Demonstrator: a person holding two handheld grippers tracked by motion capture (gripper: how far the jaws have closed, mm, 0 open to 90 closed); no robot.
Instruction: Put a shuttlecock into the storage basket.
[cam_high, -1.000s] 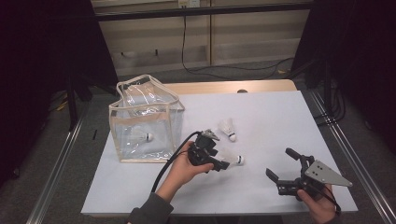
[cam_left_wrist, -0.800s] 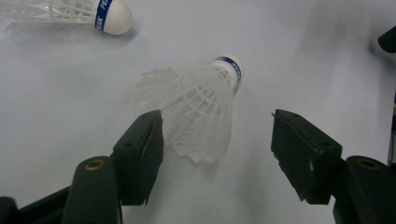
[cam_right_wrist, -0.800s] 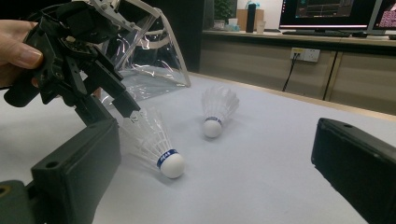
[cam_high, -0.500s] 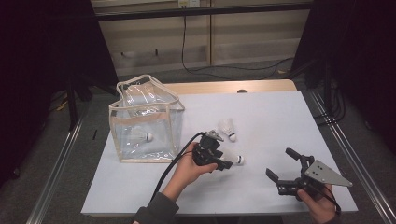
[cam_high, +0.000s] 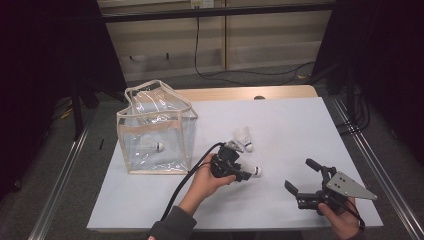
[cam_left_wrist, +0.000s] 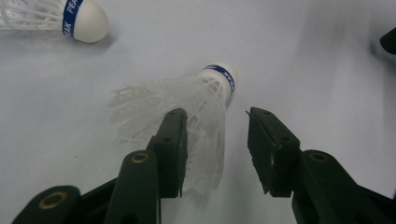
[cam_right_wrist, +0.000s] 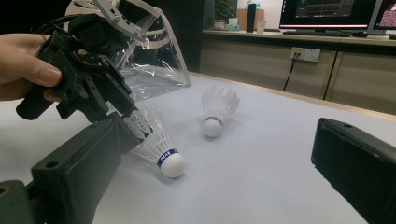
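A white shuttlecock (cam_high: 253, 171) (cam_left_wrist: 205, 93) (cam_right_wrist: 161, 149) with a blue band lies on its side on the white table (cam_high: 280, 125). My left gripper (cam_high: 244, 174) (cam_left_wrist: 217, 116) (cam_right_wrist: 93, 70) reaches down over its feather skirt. The jaws have just been closing with the skirt between them. One jaw is against the feathers and the other still stands off, so the gripper is open. A second shuttlecock (cam_high: 243, 137) (cam_left_wrist: 56, 16) (cam_right_wrist: 217, 109) lies a little farther back. My right gripper (cam_high: 299, 174) (cam_right_wrist: 219, 140) rests open and empty at the front right.
A clear plastic bag (cam_high: 155, 130) with beige trim stands open at the table's left, with a shuttlecock (cam_high: 152, 147) inside. The left gripper's black cable (cam_high: 185, 180) trails toward the front edge. Metal rails run along both sides of the table.
The left gripper has edged a little toward the nearer shuttlecock and its jaws have narrowed around the skirt. The right gripper has kept still.
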